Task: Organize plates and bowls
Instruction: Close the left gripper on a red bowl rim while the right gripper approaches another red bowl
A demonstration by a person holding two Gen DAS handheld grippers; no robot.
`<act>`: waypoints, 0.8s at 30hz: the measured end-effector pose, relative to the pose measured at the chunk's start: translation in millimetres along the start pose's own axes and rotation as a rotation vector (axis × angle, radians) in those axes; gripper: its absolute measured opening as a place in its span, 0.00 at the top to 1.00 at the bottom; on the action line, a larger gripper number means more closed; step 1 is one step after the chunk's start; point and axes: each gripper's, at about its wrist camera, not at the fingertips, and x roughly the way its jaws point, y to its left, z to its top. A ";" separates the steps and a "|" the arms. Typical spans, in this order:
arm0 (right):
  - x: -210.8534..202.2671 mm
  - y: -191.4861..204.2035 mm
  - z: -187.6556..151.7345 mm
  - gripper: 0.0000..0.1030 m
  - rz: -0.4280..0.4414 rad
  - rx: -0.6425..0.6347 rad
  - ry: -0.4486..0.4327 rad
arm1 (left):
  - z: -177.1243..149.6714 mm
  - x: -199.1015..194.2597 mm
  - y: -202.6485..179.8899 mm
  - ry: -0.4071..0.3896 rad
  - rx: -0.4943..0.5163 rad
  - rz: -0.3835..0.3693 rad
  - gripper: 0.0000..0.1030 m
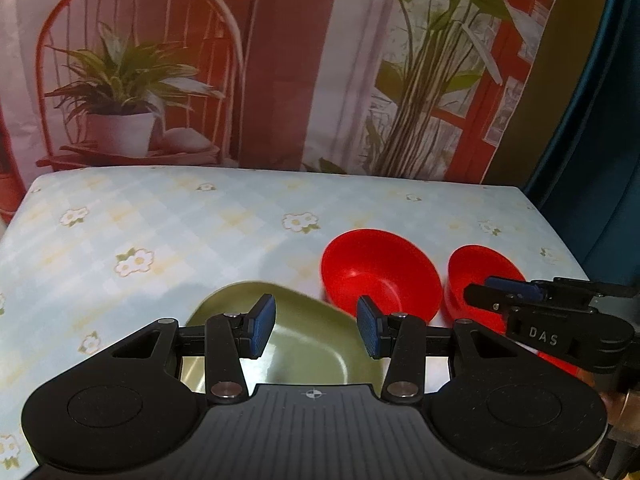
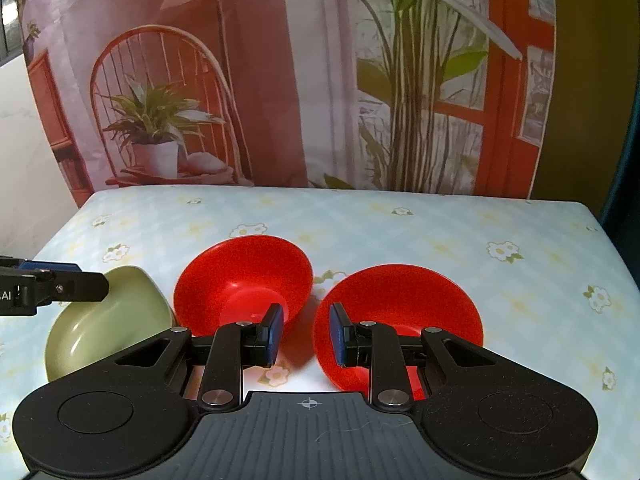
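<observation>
On a floral-checked tabletop (image 2: 440,232) stand three dishes in a row: a green bowl (image 2: 108,320) at left, a red bowl (image 2: 248,276) in the middle and a second red bowl (image 2: 404,304) at right. The left hand-held gripper (image 1: 316,330) hovers spread over the green bowl, pinching nothing; its body hides the bowl's near rim. The right hand-held gripper (image 2: 306,332) has its fingers narrowly apart and empty, between the two red bowls, covering the near edge of the right one.
</observation>
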 end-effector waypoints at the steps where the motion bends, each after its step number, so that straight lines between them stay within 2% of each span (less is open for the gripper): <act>1: 1.0 -1.1 0.2 0.77 -0.001 0.001 0.001 | 1.8 3.1 -1.5 0.002 0.001 -0.005 0.54; 14: 38.9 4.5 25.5 0.77 0.007 -0.010 0.014 | 22.7 61.4 -2.9 0.060 -0.003 -0.020 0.54; 24: 72.6 2.5 35.0 0.77 -0.007 -0.001 0.052 | 19.9 87.6 2.7 0.118 0.002 -0.021 0.54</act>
